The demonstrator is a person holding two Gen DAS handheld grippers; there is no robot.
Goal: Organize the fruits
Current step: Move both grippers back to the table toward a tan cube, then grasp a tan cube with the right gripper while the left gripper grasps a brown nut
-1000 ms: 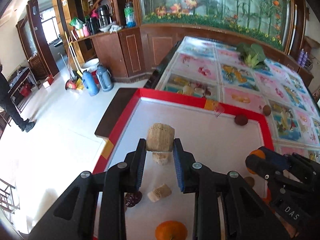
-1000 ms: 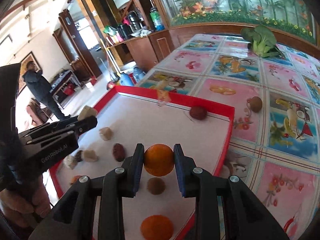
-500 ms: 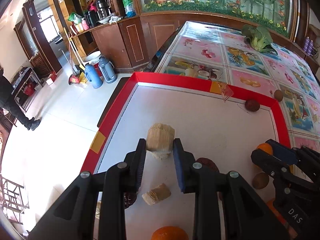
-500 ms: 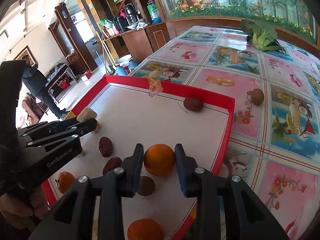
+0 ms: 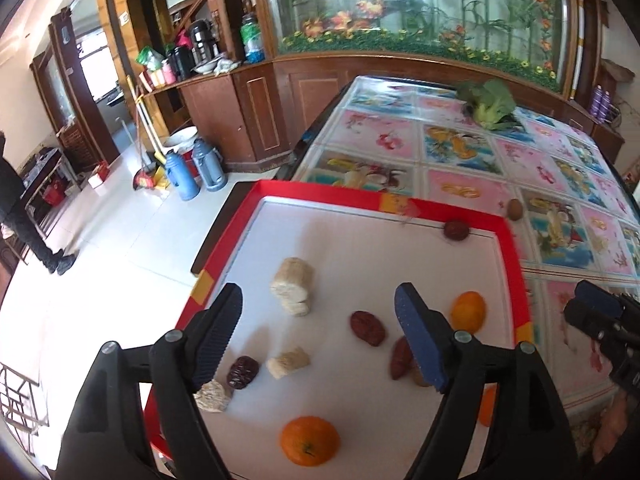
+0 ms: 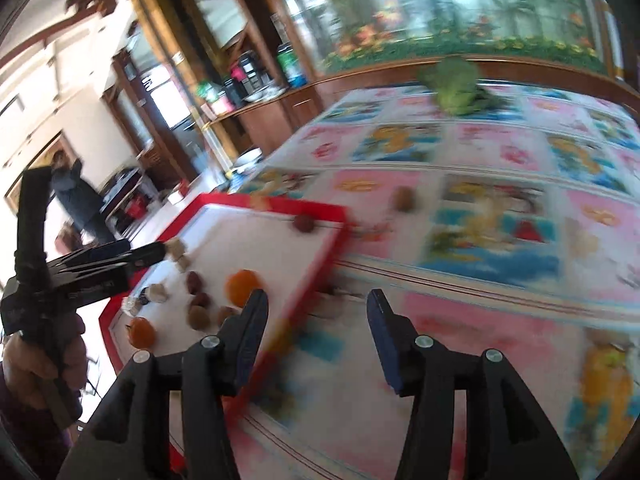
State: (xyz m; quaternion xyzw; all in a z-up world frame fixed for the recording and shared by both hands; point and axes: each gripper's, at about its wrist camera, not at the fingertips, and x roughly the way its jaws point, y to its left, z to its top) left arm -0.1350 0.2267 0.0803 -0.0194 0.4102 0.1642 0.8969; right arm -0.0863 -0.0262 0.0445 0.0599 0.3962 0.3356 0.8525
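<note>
Both jaws now apart: sugarcane chunk (image 5: pixel 291 285) and orange (image 5: pixel 468 311) released onto tray (image 5: pixel 510 248).

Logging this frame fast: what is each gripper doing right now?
Left gripper: jaws open, holding nothing, above the tray.
Right gripper: jaws open, holding nothing.

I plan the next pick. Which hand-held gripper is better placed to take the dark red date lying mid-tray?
Left. The left hand-held gripper is open above the red-rimmed white tray, the dark red date just ahead. The right hand-held gripper is open over the tablecloth, off the tray.
</note>
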